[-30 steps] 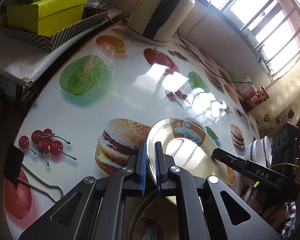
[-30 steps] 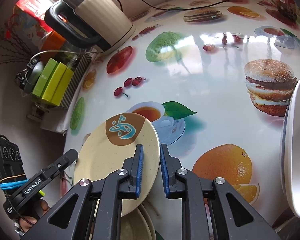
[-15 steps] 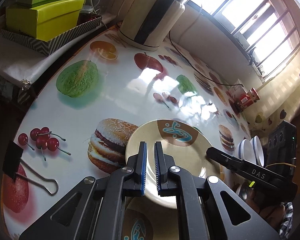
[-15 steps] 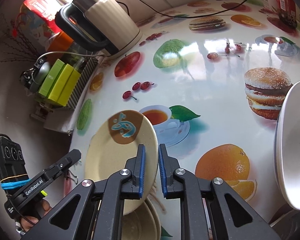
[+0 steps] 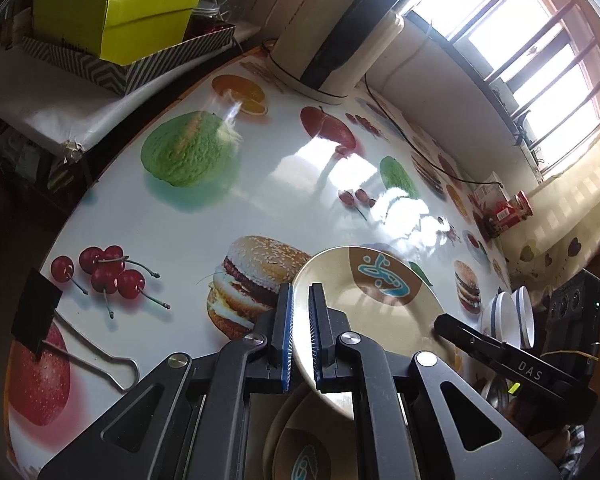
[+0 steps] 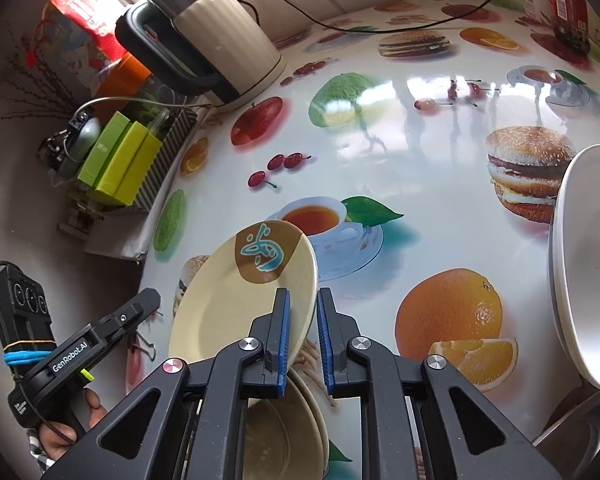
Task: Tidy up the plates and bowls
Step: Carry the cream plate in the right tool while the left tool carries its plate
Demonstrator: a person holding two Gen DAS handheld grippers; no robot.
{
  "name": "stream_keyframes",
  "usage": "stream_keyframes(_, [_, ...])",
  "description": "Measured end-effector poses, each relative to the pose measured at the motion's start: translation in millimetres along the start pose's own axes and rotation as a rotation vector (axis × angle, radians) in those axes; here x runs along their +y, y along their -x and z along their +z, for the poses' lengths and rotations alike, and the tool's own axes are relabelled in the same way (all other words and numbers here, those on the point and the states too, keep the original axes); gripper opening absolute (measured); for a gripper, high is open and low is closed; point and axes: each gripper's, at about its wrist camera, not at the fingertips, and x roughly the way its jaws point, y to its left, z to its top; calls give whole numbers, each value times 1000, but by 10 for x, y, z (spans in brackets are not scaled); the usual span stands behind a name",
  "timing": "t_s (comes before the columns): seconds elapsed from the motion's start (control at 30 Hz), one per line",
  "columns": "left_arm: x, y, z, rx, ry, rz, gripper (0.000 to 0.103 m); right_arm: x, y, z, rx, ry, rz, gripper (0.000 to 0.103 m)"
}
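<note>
Left hand-held gripper (image 5: 300, 336) and right hand-held gripper (image 6: 303, 340) each pinching the round cream plate with brown-and-teal patch (image 5: 364, 320), tilted above stacked cream plates (image 6: 284, 436) on the worktop (image 5: 260, 200)

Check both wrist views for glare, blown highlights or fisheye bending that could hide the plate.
Left wrist view: the window is blown out white and throws bright glare patches on the glossy tablecloth beyond the beige plate, which stays readable; straight edges bow near the frame border. Right wrist view: softer glare streaks mid-table, plate sharp, corners dark, and the white dish looks stretched at the right edge.
</note>
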Motion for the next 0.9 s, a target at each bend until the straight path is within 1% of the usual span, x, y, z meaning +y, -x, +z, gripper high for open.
stream_keyframes(0.07, [10, -81, 2, 39, 9, -55, 8, 2, -9, 7, 1, 1, -2, 14])
stream_keyframes(0.17, [33, -167, -6, 67, 37, -69, 8, -1, -26, 13, 4, 1, -4, 14])
stream_keyframes(0.23, [23, -190, -7, 72, 46, -88, 8, -6, -31, 13, 5, 3, -7, 14])
stream_keyframes(0.33, [20, -213, 10, 76, 59, -89, 8, -13, -43, 11, 8, -1, -9, 14])
stream_keyframes(0.4, [24, -157, 41, 45, 56, -56, 8, -14, -46, 11, 9, 0, -9, 14])
stream_keyframes(0.43, [31, -124, 56, 30, 50, -57, 8, -17, -52, 14, 10, -1, -10, 14])
stream_keyframes(0.5, [79, -114, 85, 40, 63, -69, 9, -22, -68, 19, 11, -1, -13, 14])
stream_keyframes(0.6, [135, -152, 89, 62, 56, -39, 10, -30, -83, 26, 15, -7, -13, 14])
stream_keyframes(0.67, [174, -198, 71, 85, 71, -58, 14, -34, -88, 27, 15, -6, -12, 14])
stream_keyframes(0.77, [190, -258, 36, 106, 94, -93, 15, -40, -100, 30, 17, -8, -13, 14])
stream_keyframes(0.9, [164, -278, 32, 105, 95, -99, 15, -46, -105, 37, 20, -6, -14, 14])
